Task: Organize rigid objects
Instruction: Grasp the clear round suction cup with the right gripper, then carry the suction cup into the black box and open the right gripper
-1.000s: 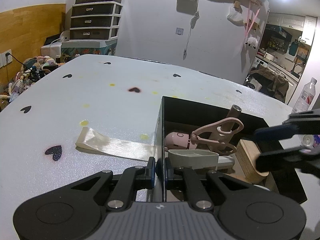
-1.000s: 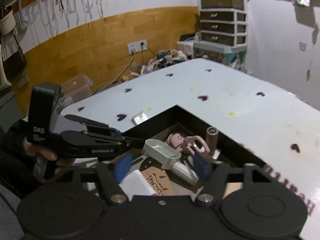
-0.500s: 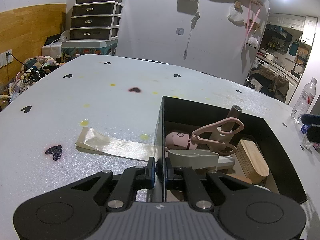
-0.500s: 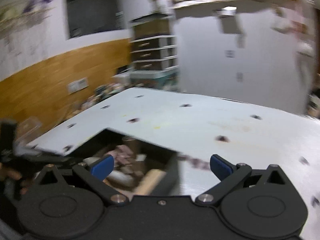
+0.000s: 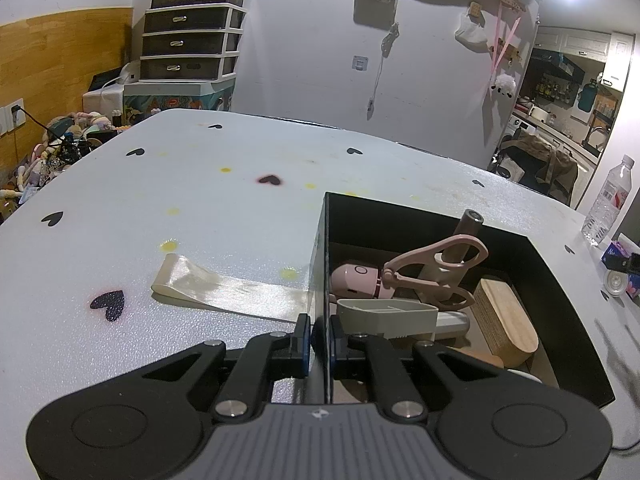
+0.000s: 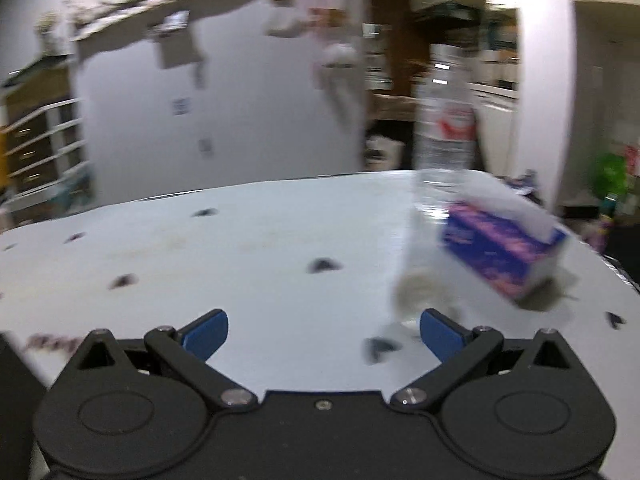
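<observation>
A black box (image 5: 532, 252) stands on the white table. It holds pink scissors (image 5: 436, 272), a pink device (image 5: 354, 278), a grey tray (image 5: 386, 314), a wooden block (image 5: 506, 320) and a brown cylinder (image 5: 466, 232). My left gripper (image 5: 319, 340) is shut on the box's left wall. My right gripper (image 6: 324, 330) is open and empty above the table, facing a blue-purple box (image 6: 504, 250), a small round white thing (image 6: 420, 294) and a water bottle (image 6: 446, 136). That view is blurred.
A strip of clear tape (image 5: 228, 292) lies left of the box. The bottle (image 5: 608, 200), the blue-purple box (image 5: 618, 256) and the round white thing (image 5: 614, 280) stand at the table's right edge. Drawers (image 5: 188, 46) stand behind.
My right gripper has left the box and swung right toward the blue-purple box and bottle, its jaws wider apart. My left gripper has not moved.
</observation>
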